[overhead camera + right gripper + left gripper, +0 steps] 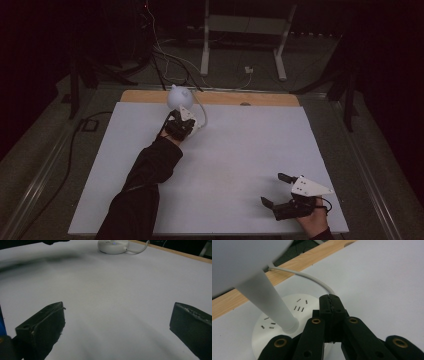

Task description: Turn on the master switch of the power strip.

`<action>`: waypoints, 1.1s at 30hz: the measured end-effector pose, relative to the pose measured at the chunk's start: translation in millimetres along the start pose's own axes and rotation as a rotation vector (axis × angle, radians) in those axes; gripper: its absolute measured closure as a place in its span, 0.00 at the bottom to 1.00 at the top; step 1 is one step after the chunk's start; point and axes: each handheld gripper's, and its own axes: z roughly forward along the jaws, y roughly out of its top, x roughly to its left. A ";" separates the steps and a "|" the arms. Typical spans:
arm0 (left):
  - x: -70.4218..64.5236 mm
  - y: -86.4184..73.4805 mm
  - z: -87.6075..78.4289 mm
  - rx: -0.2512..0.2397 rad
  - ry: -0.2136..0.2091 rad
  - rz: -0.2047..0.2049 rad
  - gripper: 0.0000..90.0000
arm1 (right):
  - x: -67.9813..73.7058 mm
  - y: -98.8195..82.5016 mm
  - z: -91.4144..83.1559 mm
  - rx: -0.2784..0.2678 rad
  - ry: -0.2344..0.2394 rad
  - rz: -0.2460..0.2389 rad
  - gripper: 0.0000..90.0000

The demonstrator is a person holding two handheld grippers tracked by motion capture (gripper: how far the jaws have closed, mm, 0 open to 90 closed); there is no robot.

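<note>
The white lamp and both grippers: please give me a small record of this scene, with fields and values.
surface: white table top with a wooden strip along its far edge
lamp: white desk lamp, round base, slim stem, at the far edge
cable: white cable leaving the lamp toward the far edge
left gripper: left gripper, jaws closed together, tips over the lamp base beside the stem
right gripper: right gripper, jaws wide apart, empty, near the front right corner

A small white desk lamp (179, 97) stands at the table's far edge. Its round base (287, 315) lies flat, its stem tilts, and a white cord (312, 278) trails away.
</note>
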 end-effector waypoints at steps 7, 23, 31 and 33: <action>1.4 3.0 -12.2 0.005 -0.060 -0.019 0.86 | 0.5 0.7 0.1 -0.003 -0.001 0.002 0.00; 13.7 -0.4 -31.7 0.042 -0.215 -0.109 0.04 | 1.3 1.4 1.3 -0.008 0.000 0.004 0.00; 17.6 -2.2 -45.4 0.038 -0.252 -0.082 0.00 | 2.2 1.6 2.5 -0.006 0.006 0.005 0.00; 19.3 -2.4 -49.8 0.031 -0.258 -0.083 0.00 | 2.4 1.8 2.4 -0.006 0.006 0.005 0.00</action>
